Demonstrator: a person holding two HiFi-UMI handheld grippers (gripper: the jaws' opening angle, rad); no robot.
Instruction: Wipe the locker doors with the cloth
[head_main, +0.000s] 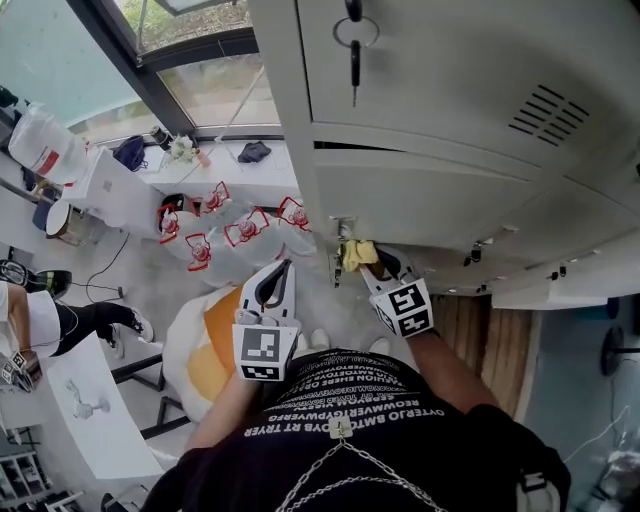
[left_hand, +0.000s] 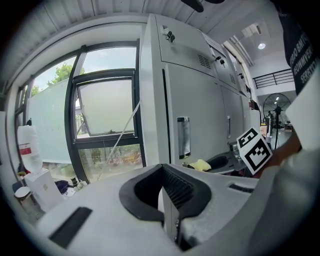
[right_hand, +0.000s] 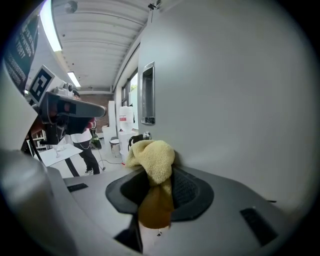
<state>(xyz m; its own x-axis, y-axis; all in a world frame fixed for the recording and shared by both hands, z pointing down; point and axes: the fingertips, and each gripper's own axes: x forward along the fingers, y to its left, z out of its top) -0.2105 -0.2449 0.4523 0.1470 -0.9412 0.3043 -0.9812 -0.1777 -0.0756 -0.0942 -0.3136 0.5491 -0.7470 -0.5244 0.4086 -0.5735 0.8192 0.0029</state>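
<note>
A yellow cloth (right_hand: 152, 160) is pinched in my right gripper (right_hand: 156, 200), which is shut on it. The cloth (head_main: 358, 254) presses against the grey locker door (head_main: 430, 205) low down, near its left edge and a small recessed handle (right_hand: 147, 94). In the left gripper view the cloth (left_hand: 200, 164) shows as a small yellow lump by the door (left_hand: 200, 105). My left gripper (head_main: 275, 288) hangs to the left of the lockers, over the floor, shut with nothing between its jaws. The right gripper (head_main: 378, 262) reaches toward the door from below.
A key (head_main: 354, 45) hangs in a lock on the upper locker door. Several white jugs with red labels (head_main: 235, 232) stand on the floor left of the lockers. A window (left_hand: 102, 107) is beside the lockers. A person (head_main: 60, 322) stands at a white table (head_main: 90, 405) far left.
</note>
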